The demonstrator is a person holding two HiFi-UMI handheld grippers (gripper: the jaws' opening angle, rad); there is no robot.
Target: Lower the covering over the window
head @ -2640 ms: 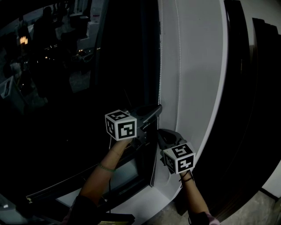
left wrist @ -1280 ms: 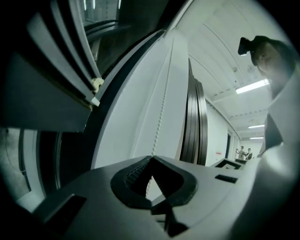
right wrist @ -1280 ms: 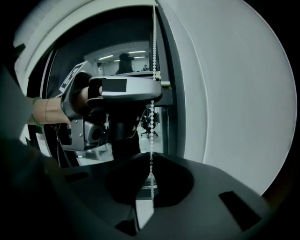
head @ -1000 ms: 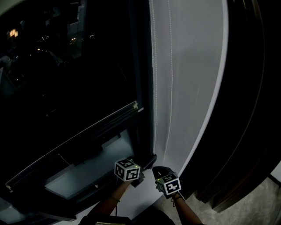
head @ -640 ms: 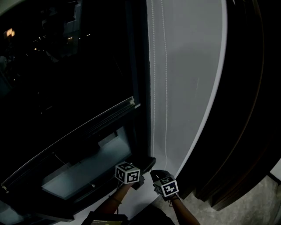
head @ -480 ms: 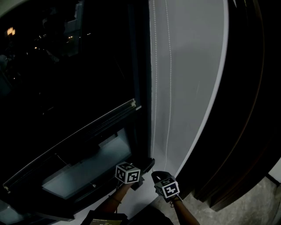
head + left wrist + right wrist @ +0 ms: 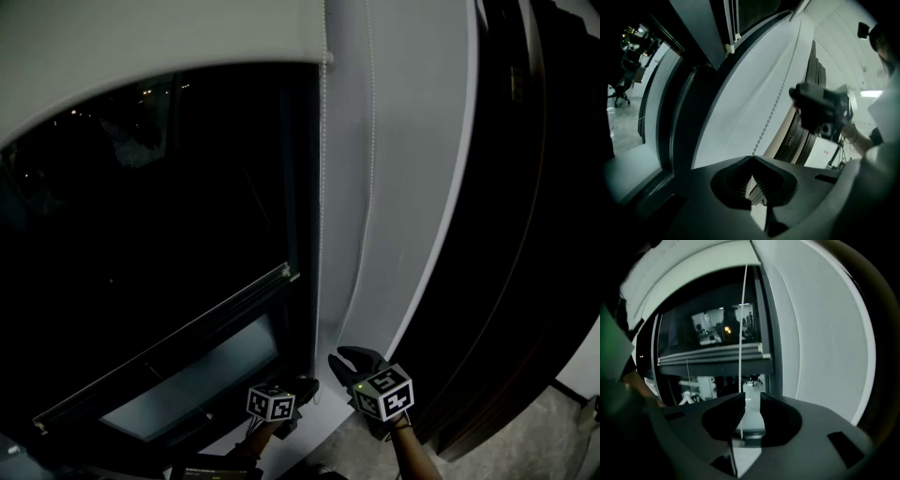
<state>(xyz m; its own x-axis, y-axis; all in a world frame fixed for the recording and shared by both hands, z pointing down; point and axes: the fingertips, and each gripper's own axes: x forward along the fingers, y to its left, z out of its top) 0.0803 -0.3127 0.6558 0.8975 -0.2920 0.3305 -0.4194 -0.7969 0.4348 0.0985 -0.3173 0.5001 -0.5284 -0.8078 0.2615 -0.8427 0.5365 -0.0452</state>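
Note:
A white roller blind (image 7: 159, 37) hangs across the top of the dark window (image 7: 141, 216), its lower edge high up. Its bead chain (image 7: 322, 234) drops in two strands along the white jamb. Low at the sill, my left gripper (image 7: 307, 383) is shut on the bead chain (image 7: 773, 110), which runs straight into the closed jaw tips (image 7: 752, 159). My right gripper (image 7: 345, 359) sits just to its right. In the right gripper view its jaws (image 7: 751, 397) are opening, with the chain (image 7: 743, 324) passing loose through the gap.
A white wall panel (image 7: 417, 187) borders the window on the right, with dark curtain folds (image 7: 534, 234) beyond it. A horizontal window rail (image 7: 187, 333) crosses low in the glass above a pale sill (image 7: 197, 380). Grey floor (image 7: 567, 427) shows at bottom right.
The blind's lower edge has come into the top of the head view. My right gripper has shifted right, away from the left one, and its jaws have parted. The left gripper stays low at the sill.

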